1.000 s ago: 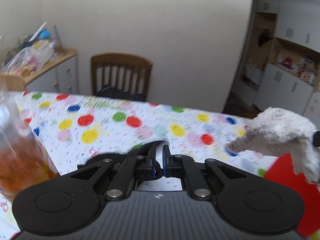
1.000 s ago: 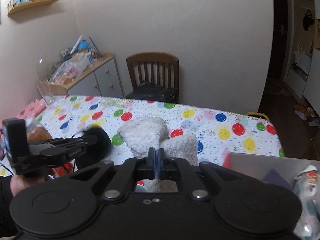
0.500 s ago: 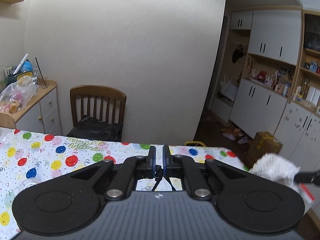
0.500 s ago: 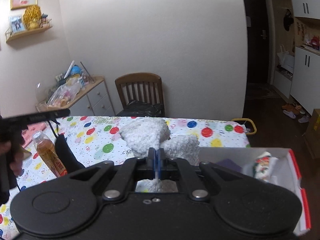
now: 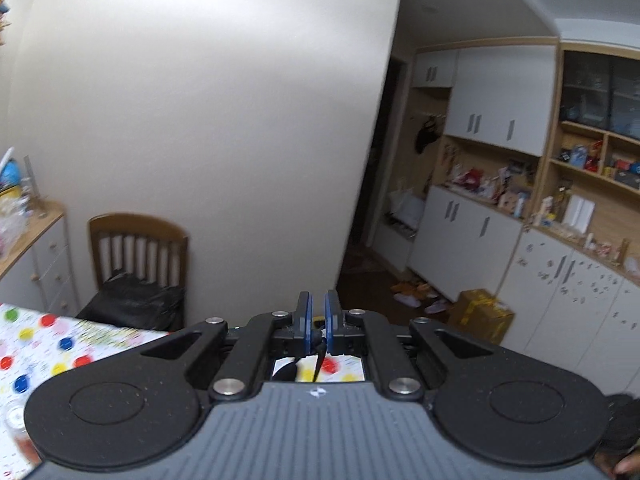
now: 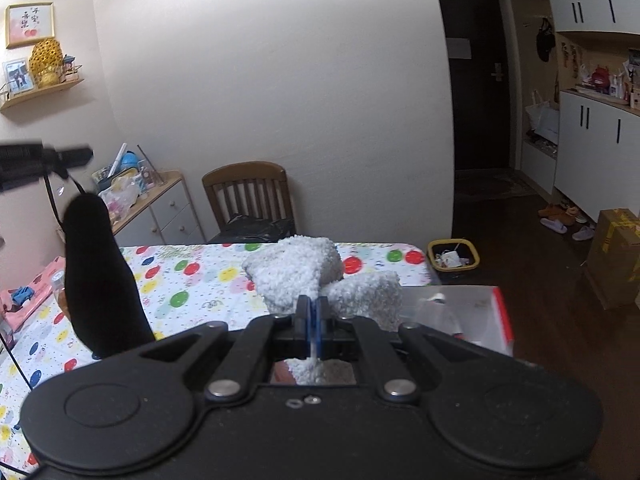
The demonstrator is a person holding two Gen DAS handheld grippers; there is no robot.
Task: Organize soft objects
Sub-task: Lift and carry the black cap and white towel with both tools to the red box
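My right gripper [image 6: 312, 312] is shut on a fluffy white soft toy [image 6: 296, 272] and holds it high above the polka-dot table [image 6: 188, 280], beside a red-edged box [image 6: 480, 312]. My left gripper [image 5: 316, 312] is shut on thin black strings [image 5: 318, 354]. In the right wrist view the left gripper [image 6: 76, 154] shows at far left, raised high, with a black soft object [image 6: 96, 276] hanging from it by those strings.
A wooden chair [image 6: 248, 200] stands behind the table. A drawer unit with clutter [image 6: 152, 208] is at the left wall. A bottle [image 5: 16, 424] stands on the table's left. A yellow bin [image 6: 452, 260] and a cardboard box [image 6: 616, 256] sit on the floor at right.
Both grippers have risen well above the table. The black object now hangs lifted off the table from the left gripper. The white toy has moved up beside the box.
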